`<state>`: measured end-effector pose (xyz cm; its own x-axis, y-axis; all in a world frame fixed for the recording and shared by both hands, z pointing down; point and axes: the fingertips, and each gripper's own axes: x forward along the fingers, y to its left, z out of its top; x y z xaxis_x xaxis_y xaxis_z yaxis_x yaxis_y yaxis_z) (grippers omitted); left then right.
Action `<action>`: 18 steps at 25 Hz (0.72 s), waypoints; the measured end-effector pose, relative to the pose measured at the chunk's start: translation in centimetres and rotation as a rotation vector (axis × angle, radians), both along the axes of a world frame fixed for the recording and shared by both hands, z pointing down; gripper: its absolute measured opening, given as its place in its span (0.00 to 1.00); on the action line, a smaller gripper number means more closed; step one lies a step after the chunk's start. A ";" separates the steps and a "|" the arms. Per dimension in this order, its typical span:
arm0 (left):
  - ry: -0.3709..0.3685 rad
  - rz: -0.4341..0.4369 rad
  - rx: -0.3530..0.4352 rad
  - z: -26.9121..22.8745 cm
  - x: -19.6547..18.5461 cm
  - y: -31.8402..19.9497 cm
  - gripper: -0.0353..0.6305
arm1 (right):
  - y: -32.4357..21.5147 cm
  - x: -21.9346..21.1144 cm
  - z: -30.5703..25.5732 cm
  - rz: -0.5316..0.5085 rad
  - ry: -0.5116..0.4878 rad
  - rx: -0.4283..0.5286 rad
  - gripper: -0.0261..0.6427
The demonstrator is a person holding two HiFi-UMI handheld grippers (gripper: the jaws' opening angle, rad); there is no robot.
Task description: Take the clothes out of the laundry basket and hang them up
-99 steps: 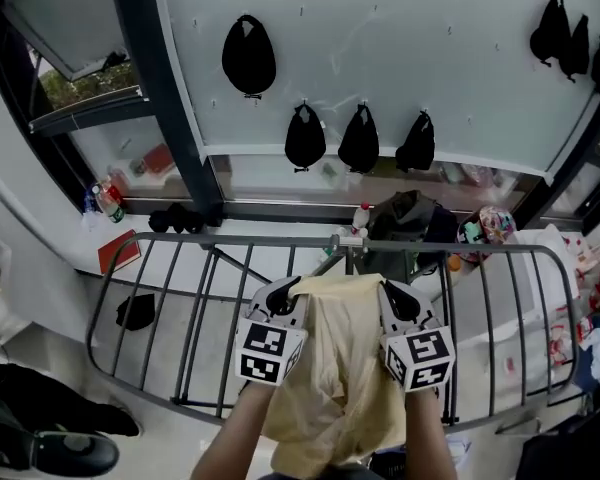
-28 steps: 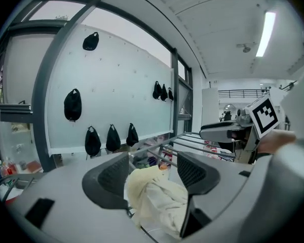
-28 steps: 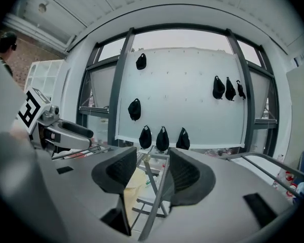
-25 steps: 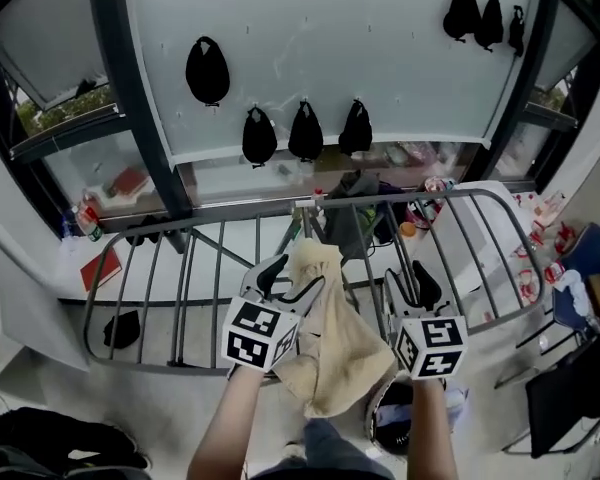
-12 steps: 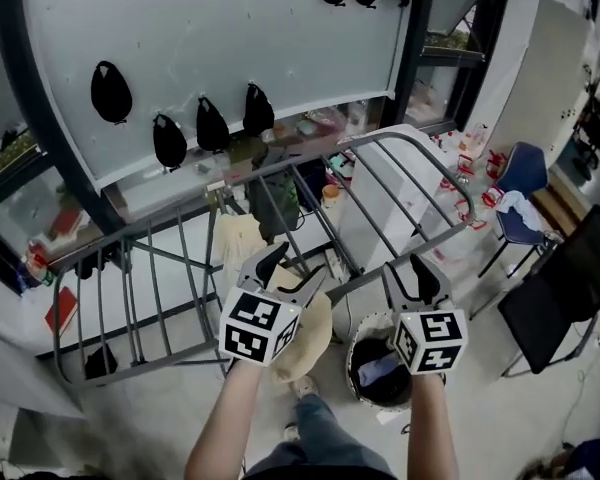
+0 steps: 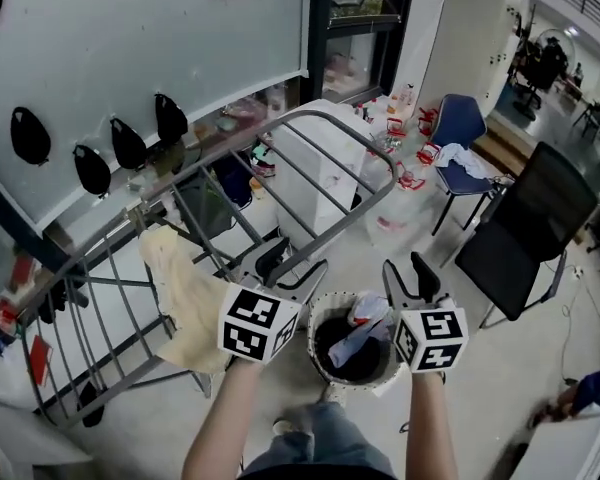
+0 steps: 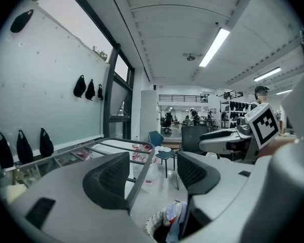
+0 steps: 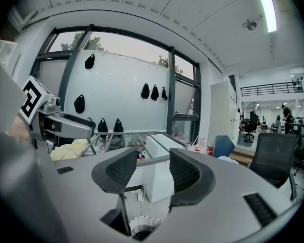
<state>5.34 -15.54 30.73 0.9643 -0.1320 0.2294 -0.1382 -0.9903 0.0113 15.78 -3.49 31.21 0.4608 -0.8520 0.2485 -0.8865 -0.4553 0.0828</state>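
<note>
the left gripper (image 6: 292, 264) has its jaws apart with nothing between them, above the near rail of the rack (image 6: 332, 120). the right gripper (image 6: 407, 271) also has its jaws spread and empty, held beside the left one and over the basket (image 6: 325, 373). the basket stands on the floor just beside the rack's near end, below the two grippers, with a few clothes (image 6: 363, 324) bunched in it, white, blue and a bit of red, while a yellow cloth (image 6: 185, 290) hangs over the rack's bars to the left, clear of both grippers.
</note>
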 end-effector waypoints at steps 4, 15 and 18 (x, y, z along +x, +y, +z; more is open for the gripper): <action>-0.015 0.087 -0.012 0.6 6.7 3.1 0.50 | 3.5 5.4 0.5 0.075 -0.011 -0.008 0.34; -0.097 0.234 -0.071 6.4 24.7 10.0 0.50 | 9.4 21.6 6.1 0.194 -0.094 -0.051 0.34; -0.129 0.240 -0.094 9.1 27.5 10.0 0.50 | 9.4 24.1 8.6 0.203 -0.125 -0.067 0.34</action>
